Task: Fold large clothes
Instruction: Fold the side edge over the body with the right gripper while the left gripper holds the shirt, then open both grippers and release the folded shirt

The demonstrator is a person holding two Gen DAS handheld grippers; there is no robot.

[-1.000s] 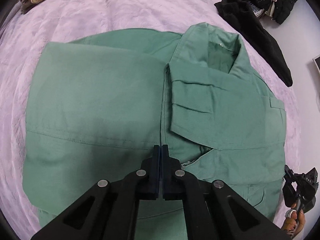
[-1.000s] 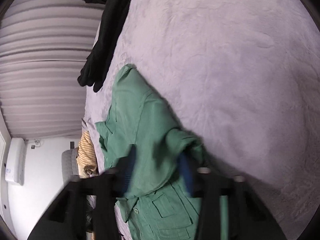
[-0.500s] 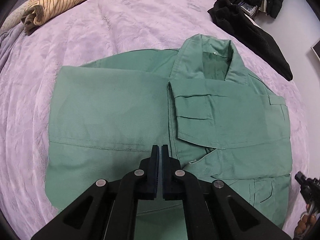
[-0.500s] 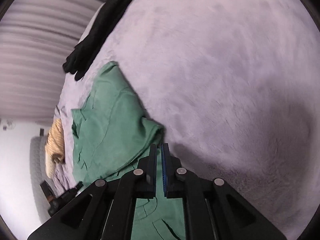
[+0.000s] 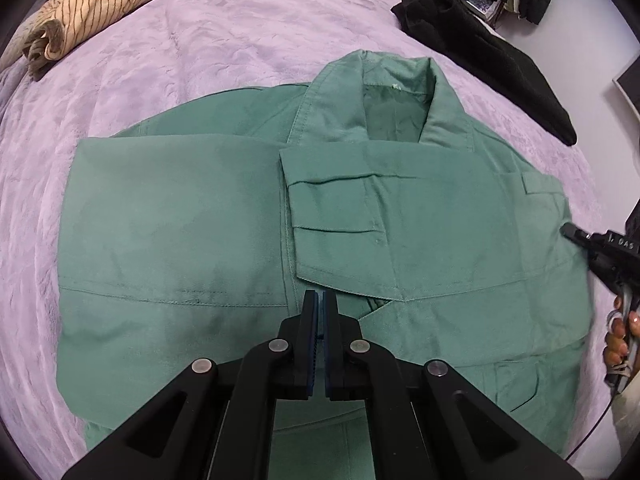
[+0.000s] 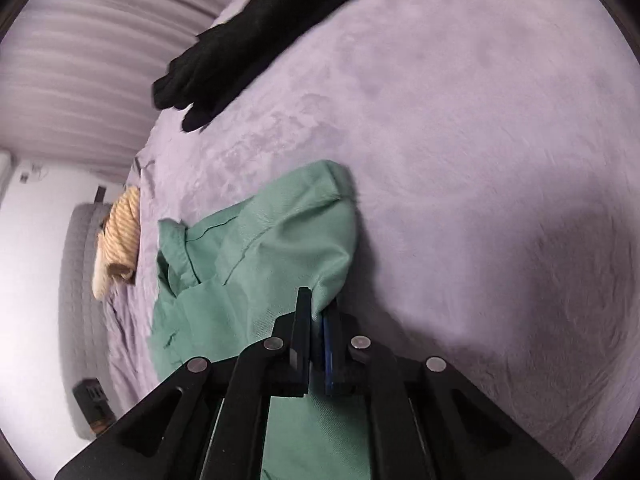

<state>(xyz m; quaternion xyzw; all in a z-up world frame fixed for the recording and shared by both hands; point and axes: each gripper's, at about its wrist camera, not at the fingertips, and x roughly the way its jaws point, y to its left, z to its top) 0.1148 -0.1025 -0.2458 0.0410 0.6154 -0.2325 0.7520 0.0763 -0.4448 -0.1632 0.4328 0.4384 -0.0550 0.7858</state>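
At jacket (image 6: 256,264) edge, right tool (image 6: 318,312) now clamped (earlier agape).

Your jacket (image 5: 224,216) lies flat on the bedspread (image 5: 240,32), collar (image 5: 384,80) at the far end, both sleeves folded across the body and meeting at the middle. Your left gripper (image 5: 320,300) hangs above the jacket's centre, fingers together with nothing between them. Your right gripper (image 6: 318,312) sits at the jacket's right edge, pinching a fold of it. Far left on the bedspread: a striped garment (image 5: 80,4). Far right, beyond the collar: a dark garment (image 5: 480,48), lying along the bed's edge.
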